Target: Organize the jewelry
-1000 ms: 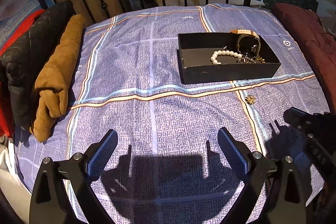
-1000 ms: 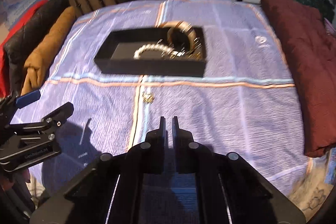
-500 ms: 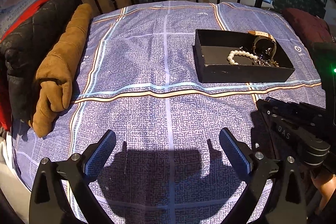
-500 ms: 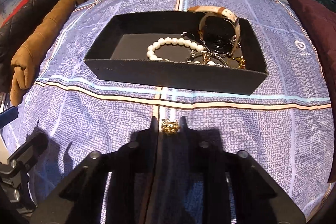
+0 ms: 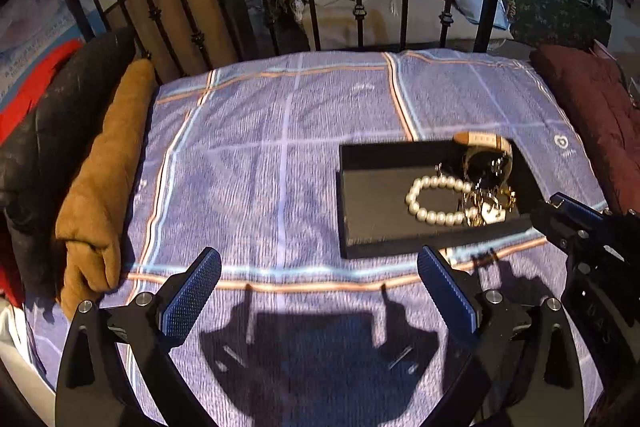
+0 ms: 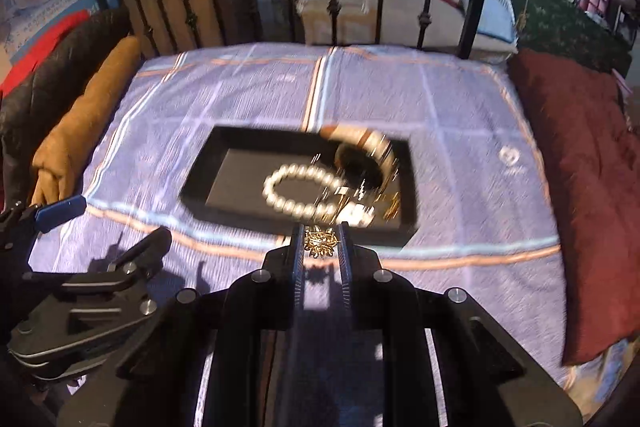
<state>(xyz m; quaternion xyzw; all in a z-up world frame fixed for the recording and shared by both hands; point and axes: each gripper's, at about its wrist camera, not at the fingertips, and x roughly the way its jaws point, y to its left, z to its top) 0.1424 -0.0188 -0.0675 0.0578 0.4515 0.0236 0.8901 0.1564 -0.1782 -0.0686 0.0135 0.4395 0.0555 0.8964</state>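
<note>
Left wrist view: left claw (image 5: 318, 285) wide open, empty, hovering over the bedspread (image 5: 260, 155) short of the black tray (image 5: 352, 203). Inside tray: pearl bracelet (image 5: 434, 197), lying flat as a loop; pale-strapped watch (image 5: 486, 151) standing on edge at far right corner; tangle of gold pieces beside it, too small to sort. Right claw only partly in view at the right edge.

Right wrist view (motion-blurred): right claw (image 6: 320, 241) nearly closed, pinching a small gold brooch (image 6: 319, 239) between its pads, held just short of the tray's near wall. Brooch probably light, rigid, with thin petal-like points: likely fragile at tips, slippery metal. Best hold judged across the central body, as now. Roughly round, no clear long axis; face direction not discernible through blur.
</note>
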